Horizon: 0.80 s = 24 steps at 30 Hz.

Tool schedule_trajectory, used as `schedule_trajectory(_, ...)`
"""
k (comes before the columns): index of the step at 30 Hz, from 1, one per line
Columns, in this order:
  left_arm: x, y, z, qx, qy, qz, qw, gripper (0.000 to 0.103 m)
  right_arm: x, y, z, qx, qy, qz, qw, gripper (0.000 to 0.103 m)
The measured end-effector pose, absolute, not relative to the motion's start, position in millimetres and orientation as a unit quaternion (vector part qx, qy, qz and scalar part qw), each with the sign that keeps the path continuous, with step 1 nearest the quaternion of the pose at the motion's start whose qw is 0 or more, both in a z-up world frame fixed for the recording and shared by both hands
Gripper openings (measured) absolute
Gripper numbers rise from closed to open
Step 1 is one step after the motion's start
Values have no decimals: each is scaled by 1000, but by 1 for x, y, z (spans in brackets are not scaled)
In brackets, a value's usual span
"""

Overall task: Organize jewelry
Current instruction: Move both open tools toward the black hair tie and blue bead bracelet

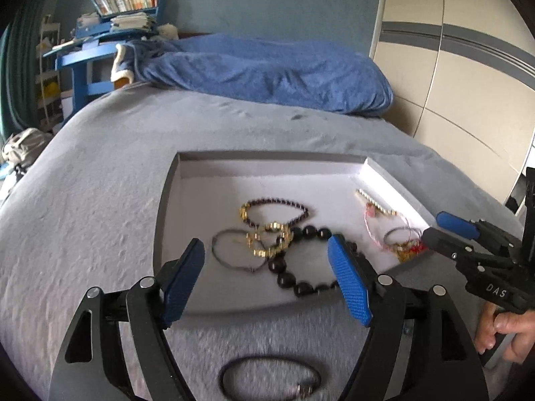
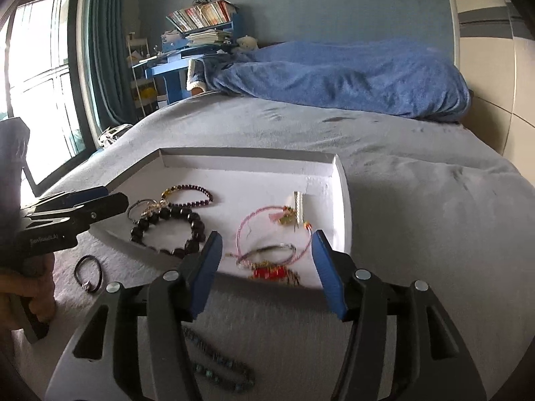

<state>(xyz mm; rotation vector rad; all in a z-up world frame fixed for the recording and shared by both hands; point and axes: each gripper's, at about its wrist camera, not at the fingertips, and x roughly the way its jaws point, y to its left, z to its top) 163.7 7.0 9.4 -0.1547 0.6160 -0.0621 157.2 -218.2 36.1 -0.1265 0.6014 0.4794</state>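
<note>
Left wrist view: most of the jewelry is already gathered in the white tray (image 1: 187, 180) on the bed (image 1: 100, 200): a black bead bracelet (image 1: 294, 284) at 6 o'clock, gold and garnet pieces (image 1: 267, 230) near centre, pink cords (image 1: 384, 230) at 3 o'clock. A dark cord bracelet (image 1: 267, 377) is left on the bed, at 6 o'clock outside the tray. In the right wrist view, a beaded strand (image 2: 217, 364) also lies outside. The left tool (image 1: 267, 277) is held wide open and empty; the right tool (image 2: 264, 274) is likewise parted, nothing gripped. Two pieces are judged to remain.
</note>
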Motion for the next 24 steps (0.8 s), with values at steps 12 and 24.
schedule_trajectory(12, 111, 1, 6, -57, 313, -50, 947, 83, 129, -231, 28, -55, 326, 221, 918, 71)
schedule_trajectory(24, 92, 22, 0, -101, 329, -23, 938, 83, 112, -244, 26, -38, 342, 212, 915, 74)
